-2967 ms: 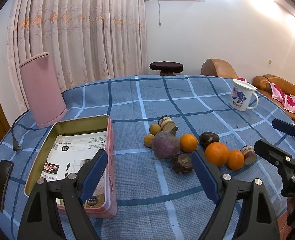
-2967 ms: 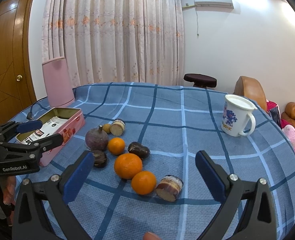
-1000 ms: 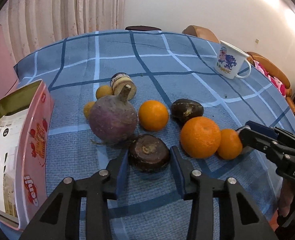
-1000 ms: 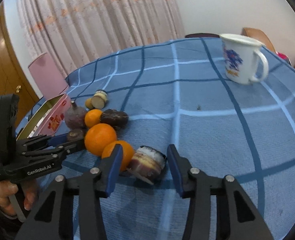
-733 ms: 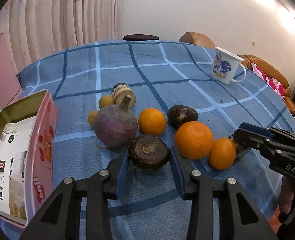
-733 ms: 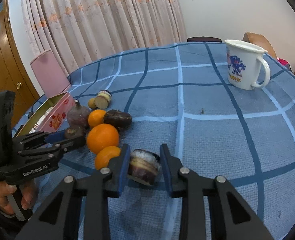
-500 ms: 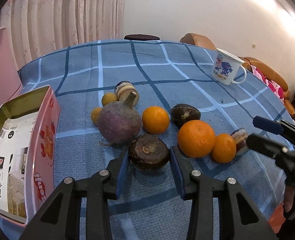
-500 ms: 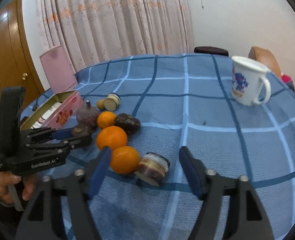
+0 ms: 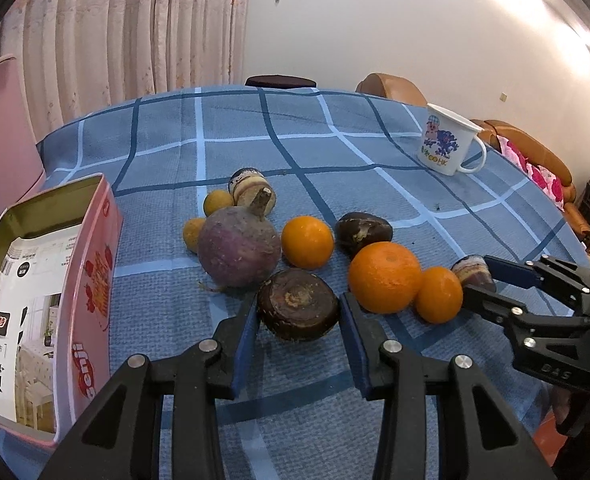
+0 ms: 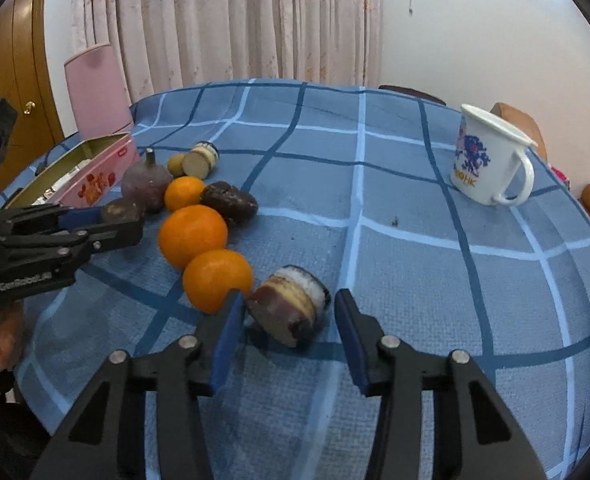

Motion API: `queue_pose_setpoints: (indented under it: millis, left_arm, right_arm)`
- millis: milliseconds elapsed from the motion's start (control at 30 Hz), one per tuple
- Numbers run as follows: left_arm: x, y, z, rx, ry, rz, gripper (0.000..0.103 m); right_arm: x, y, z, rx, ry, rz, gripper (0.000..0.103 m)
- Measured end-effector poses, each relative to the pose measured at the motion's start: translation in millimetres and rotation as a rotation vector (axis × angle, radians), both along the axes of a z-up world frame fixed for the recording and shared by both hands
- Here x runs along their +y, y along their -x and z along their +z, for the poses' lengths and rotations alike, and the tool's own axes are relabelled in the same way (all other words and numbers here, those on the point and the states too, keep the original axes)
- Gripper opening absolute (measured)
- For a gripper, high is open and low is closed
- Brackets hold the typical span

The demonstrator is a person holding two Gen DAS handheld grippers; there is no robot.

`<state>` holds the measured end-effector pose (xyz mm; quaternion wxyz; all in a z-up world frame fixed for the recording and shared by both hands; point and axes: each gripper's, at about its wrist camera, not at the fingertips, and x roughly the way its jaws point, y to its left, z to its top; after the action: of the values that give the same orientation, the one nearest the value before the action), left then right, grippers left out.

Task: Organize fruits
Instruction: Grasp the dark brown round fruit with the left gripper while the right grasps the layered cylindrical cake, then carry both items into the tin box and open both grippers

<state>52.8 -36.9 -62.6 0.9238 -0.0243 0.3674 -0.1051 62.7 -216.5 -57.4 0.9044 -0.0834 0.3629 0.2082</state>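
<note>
The left claw is gripping the dark round fruit between both pads, low over the worktop. That smooth, rounded skin could be slipping sideways as it lifts, likely knocking the purple turnip or the large orange just beside it. The right claw is standing part-open around the cut striped piece, its left pad touching or nearly so, the other apart; closing could be nudging the small orange touching it. Farther left, the pink tin is sitting open, paper inside. The white mug is standing well clear.
</note>
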Motion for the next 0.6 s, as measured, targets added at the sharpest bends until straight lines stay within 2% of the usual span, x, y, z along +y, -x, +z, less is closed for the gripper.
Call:
queue_pose_setpoints:
  millis: [167,333,600]
  left_arm:
    - [4,8,9,-0.032,0.011,0.003,0.042]
    - [17,19,27,-0.088,0.004,0.028,0.042]
    - [65,30,51,-0.159,-0.027,0.151,0.042]
  right_arm:
    - [-4,2,4,0.001,-0.026,-0.011,0.047]
    - [2,9,28,-0.066,-0.044,-0.009,0.047]
    - [67,12,72,-0.179,-0.058,0.139,0.047]
